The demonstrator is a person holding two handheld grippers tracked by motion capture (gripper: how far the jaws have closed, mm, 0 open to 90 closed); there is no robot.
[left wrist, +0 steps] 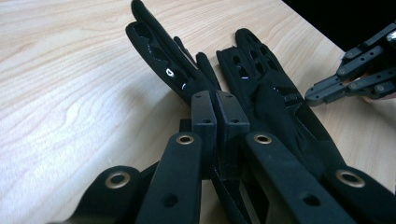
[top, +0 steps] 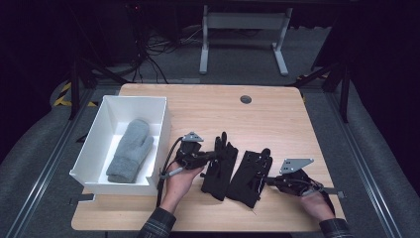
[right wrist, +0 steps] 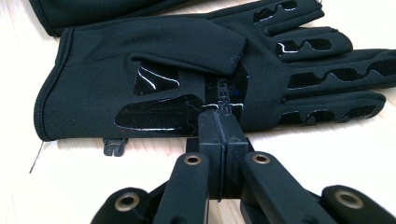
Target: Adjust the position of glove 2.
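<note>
On the wooden table (top: pixel 277 106) we find the sorting partly done — a grey mitten (top: pixel 130 150) already lies inside the white box (top: pixel 161 130) at the left, while two black gloves wait side by side on the bare wood just right of it. By our reading, both have yet to go into the box. The left black glove (top: pixel 220 168) is pinched by the left gripper (top: pixel 207 156), whose jaws are pressed together on its fabric; in the left gripper view its fingers (left wrist: pixel 154 42) lift off the table. The right black glove (top: pixel 251 173) lies flat, palm up, and the right gripper (top: pixel 270 181) has its jaws pressed together at the glove's near edge — seemingly nipping the glossy palm patch (right wrist: pixel 159 114), though we cannot tell how much cloth is caught
</note>
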